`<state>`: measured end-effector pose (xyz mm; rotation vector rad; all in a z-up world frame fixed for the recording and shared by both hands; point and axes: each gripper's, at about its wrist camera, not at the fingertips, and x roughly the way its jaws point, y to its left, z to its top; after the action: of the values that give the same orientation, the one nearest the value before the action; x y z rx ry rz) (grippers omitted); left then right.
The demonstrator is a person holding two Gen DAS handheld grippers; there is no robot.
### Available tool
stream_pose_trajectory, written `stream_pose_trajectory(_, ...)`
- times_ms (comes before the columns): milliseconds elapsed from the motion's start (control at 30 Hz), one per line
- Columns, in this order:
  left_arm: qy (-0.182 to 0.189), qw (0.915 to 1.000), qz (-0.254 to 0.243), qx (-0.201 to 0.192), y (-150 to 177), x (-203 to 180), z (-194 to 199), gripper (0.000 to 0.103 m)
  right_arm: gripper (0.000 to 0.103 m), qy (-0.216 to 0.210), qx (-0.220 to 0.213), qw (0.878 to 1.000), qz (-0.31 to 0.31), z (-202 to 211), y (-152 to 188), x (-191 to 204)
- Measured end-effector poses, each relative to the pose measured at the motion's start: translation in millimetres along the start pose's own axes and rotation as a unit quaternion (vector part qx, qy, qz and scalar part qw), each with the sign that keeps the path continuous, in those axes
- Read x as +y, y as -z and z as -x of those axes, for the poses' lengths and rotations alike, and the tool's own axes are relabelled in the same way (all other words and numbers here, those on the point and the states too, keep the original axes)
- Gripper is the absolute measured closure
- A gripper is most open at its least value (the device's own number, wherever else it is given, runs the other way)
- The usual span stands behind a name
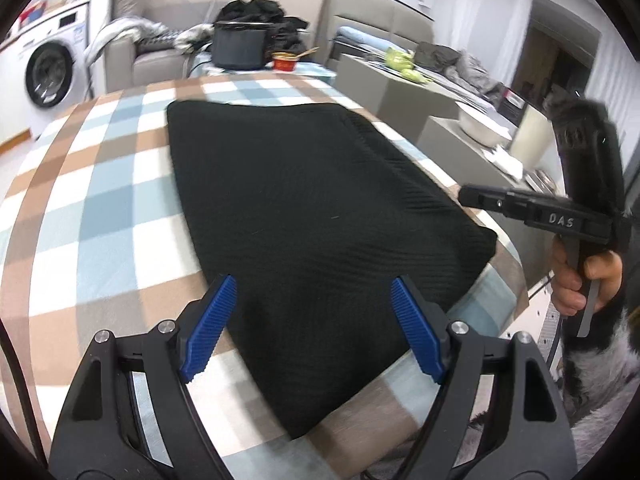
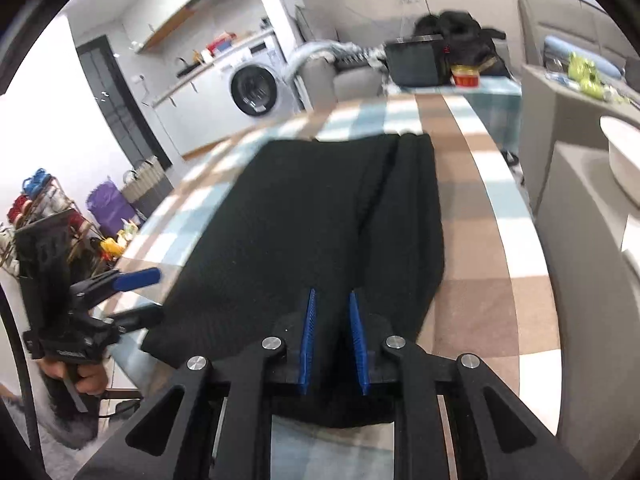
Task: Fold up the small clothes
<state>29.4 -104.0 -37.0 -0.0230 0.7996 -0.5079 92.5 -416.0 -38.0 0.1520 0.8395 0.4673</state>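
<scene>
Lying folded on the checked worktop cloth was the black knit garment, left tongs wide apart, right tongs slightly apart, both empty.

Washing machine, black pot

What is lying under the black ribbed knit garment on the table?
Under the black ribbed knit garment lies a checked cloth in blue, white and brown, which covers the table. The part of the cloth beneath the garment is hidden, as is the tabletop itself.
</scene>
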Motion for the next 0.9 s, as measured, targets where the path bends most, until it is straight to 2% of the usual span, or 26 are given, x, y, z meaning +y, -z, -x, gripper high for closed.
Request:
stream_pose_trajectory(100, 0.017, 0.9990, -0.035, 0.019, 0, -19, -14, 0.025, 0.079, -0.024, 0.000, 1.000, 0.012, -2, 2, 11)
stream_pose_trajectory(167, 0.019, 0.9982, -0.045, 0.035, 3, -25, -24, 0.025, 0.079, -0.037, 0.023, 0.999, 0.029, -18, 8, 21)
stream_pose_trajectory(267, 0.015, 0.9974, -0.046, 0.053, 10, -26, -33, 0.025, 0.079, -0.025, 0.052, 0.997, 0.056, -38, 15, 25)
stream_pose_trajectory(467, 0.027, 0.9962, -0.061, 0.055, 28, -22, -20, 0.024, 0.077, -0.017, 0.040, 0.998, 0.043, -16, 17, 3)
stream_pose_trajectory(500, 0.031, 0.9966, -0.054, 0.054, 28, -19, -16, 0.024, 0.063, -0.013, 0.037, 0.999, 0.034, -9, 17, -3)
stream_pose_trajectory(567, 0.042, 0.9978, -0.026, 0.046, 27, -7, -7, 0.024, 0.044, 0.009, 0.022, 1.000, 0.014, 0, 15, -17)
stream_pose_trajectory(667, 0.021, 0.9992, 0.012, 0.033, 24, 14, 0, 0.023, 0.044, 0.002, 0.012, 1.000, -0.025, 6, 14, -34)
stream_pose_trajectory(733, 0.004, 0.9983, 0.041, 0.041, 22, 27, -5, 0.023, 0.044, -0.020, 0.023, 0.998, -0.054, -1, 13, -41)
stream_pose_trajectory(800, 0.007, 0.9962, 0.069, 0.052, 21, 38, -12, 0.023, 0.044, -0.029, 0.030, 0.997, -0.063, -10, 12, -41)
stream_pose_trajectory(900, 0.000, 0.9963, 0.072, 0.048, 19, 43, -20, 0.023, 0.044, -0.028, 0.042, 0.997, -0.057, -23, 12, -35)
